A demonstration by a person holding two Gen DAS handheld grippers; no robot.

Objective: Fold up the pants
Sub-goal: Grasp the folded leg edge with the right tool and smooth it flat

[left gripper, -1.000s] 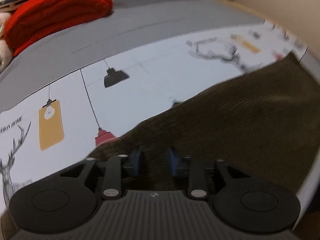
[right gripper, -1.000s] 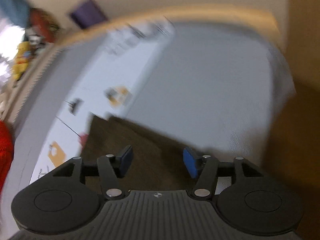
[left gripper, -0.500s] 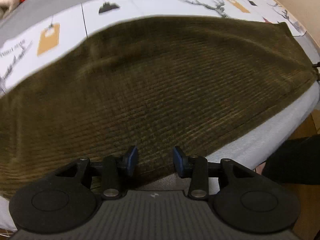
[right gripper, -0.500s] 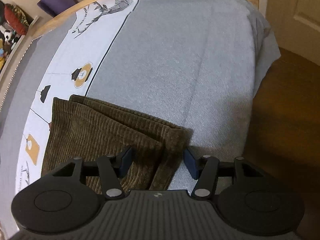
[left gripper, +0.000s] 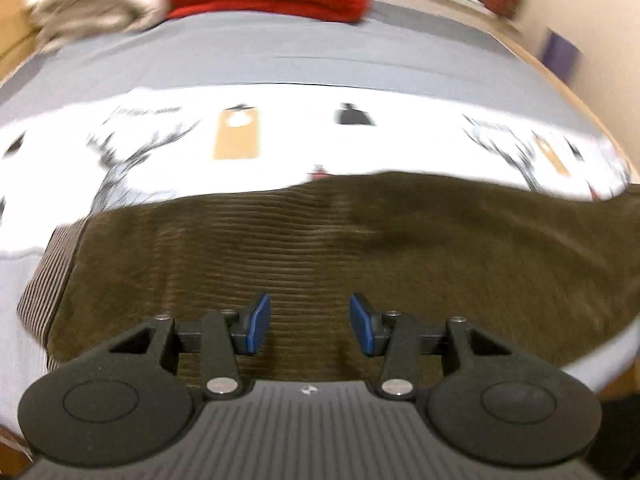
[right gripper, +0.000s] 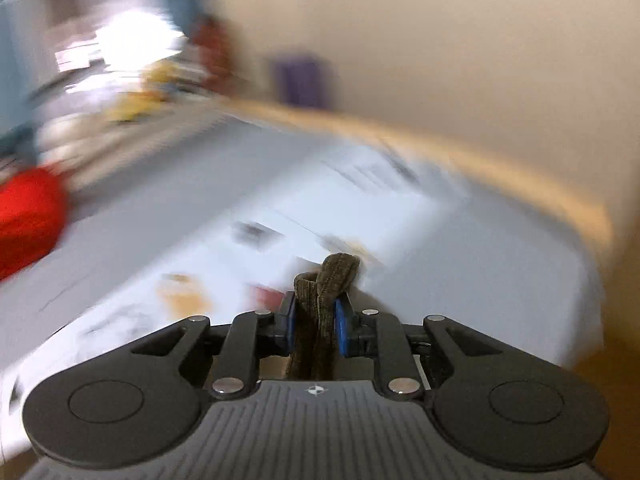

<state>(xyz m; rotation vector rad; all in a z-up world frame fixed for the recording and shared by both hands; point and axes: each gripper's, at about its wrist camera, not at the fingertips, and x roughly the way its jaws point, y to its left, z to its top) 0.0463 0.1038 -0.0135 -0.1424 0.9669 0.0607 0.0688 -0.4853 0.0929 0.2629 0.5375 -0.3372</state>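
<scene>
Evidently the pants (left gripper: 320,256) lie spread across the near part of the bed (left gripper: 280,52), flattened lengthwise so that they can be doubled over; the striped lining at their left edge suggests the waistband end sits on that side, though blur leaves that a guess. The left hand-held gripper (left gripper: 310,330) hovers over the brown corduroy with its jaws opening; the cloth shows under the gap, not pinched, and the blue pads press on nothing. That looks like a hand freeing itself, or readying to steady the middle where a fold line would fall.

The right hand-held gripper (right gripper: 316,326) is closing on a bunched end of the corduroy, which sticks up in a small hump between the pads, squeezed from both sides. Gripping the end this way would let it be carried over the rest of the garment.

A white printed strip (left gripper: 280,136) of bedding shows antlers, hanging lamps and tag shapes. One line of lettering sits near its left end, too smeared to read. No brand or label is legible anywhere.
</scene>
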